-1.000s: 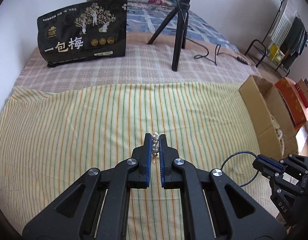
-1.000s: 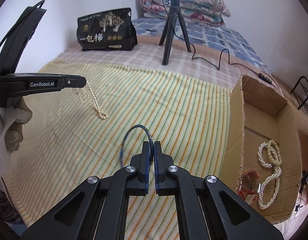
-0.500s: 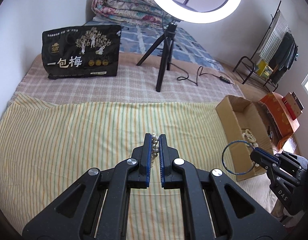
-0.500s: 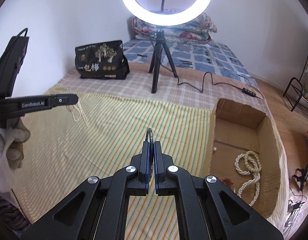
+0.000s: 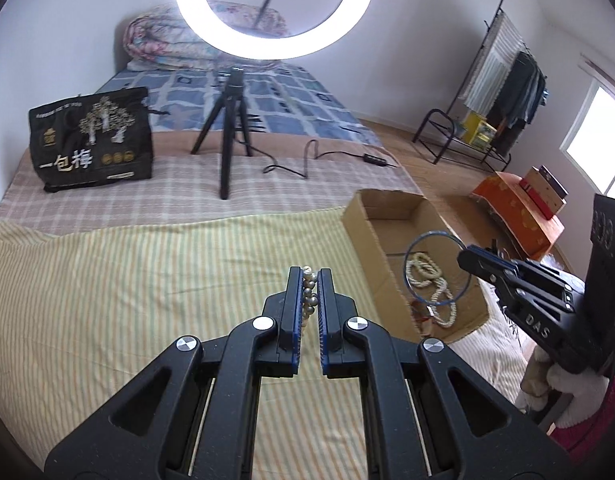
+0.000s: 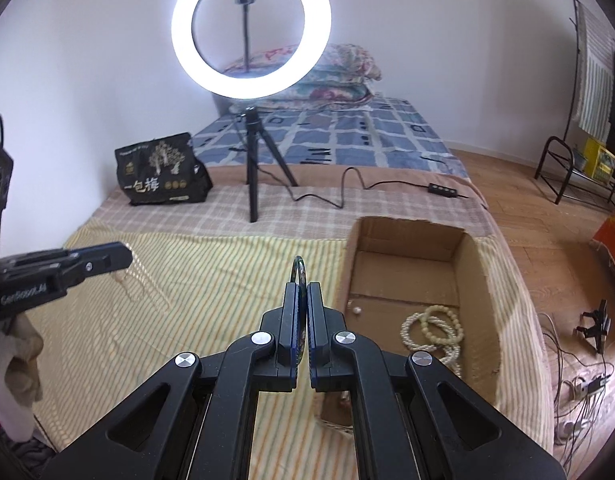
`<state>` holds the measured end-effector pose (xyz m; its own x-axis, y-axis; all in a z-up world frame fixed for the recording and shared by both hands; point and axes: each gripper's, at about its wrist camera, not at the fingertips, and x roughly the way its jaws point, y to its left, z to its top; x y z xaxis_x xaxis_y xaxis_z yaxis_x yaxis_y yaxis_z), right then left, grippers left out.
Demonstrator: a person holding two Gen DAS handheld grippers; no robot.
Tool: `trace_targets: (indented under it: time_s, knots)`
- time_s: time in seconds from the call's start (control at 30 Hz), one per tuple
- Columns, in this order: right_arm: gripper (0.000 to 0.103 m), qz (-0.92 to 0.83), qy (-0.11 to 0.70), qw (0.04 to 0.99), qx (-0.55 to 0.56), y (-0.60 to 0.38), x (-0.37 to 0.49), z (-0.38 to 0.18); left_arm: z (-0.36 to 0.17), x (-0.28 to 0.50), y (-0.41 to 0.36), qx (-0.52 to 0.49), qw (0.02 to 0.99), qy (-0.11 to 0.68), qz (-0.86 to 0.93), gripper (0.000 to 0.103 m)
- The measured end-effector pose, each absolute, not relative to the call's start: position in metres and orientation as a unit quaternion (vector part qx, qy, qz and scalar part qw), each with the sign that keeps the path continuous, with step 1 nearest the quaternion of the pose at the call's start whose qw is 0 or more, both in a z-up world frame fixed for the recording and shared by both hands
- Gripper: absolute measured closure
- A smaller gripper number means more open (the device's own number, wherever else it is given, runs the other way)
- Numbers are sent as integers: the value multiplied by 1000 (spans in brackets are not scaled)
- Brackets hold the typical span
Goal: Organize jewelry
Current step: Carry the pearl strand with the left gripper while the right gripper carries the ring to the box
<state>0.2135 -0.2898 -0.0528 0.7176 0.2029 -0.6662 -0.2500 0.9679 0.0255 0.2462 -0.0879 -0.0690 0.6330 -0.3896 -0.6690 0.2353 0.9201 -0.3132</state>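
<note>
My left gripper [image 5: 309, 276] is shut on a pearl necklace [image 5: 308, 296], held above the yellow striped cloth [image 5: 147, 280]. My right gripper [image 6: 301, 288] is shut on a thin blue bangle [image 6: 298, 268], seen edge-on. In the left wrist view the bangle [image 5: 435, 270] hangs as a ring over the open cardboard box [image 5: 387, 208], with the right gripper [image 5: 473, 258] at the box's right side. Pearl bracelets [image 6: 435, 328] lie inside the box [image 6: 479, 280]. The left gripper [image 6: 119, 256] shows at the left of the right wrist view; its necklace hangs blurred below.
A lit ring light on a black tripod [image 6: 251, 168] stands behind the cloth, its cable [image 6: 339, 192] trailing right. A black printed bag [image 5: 91, 144] sits at the back left. Folded quilts [image 6: 327, 76] lie at the far end. An orange box [image 5: 519, 208] and clothes rack [image 5: 507, 80] stand right.
Both grippers have risen and tilted up, so more of the room shows. The right gripper has carried the bangle right, over the cardboard box. Both keep their hold.
</note>
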Motion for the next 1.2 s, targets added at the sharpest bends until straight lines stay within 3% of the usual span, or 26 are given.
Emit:
trace_targets:
  time_s: [1.2]
  knots:
    - [101, 54, 358, 932, 13, -391, 279, -74, -64, 271, -242, -49, 891, 363, -266, 98]
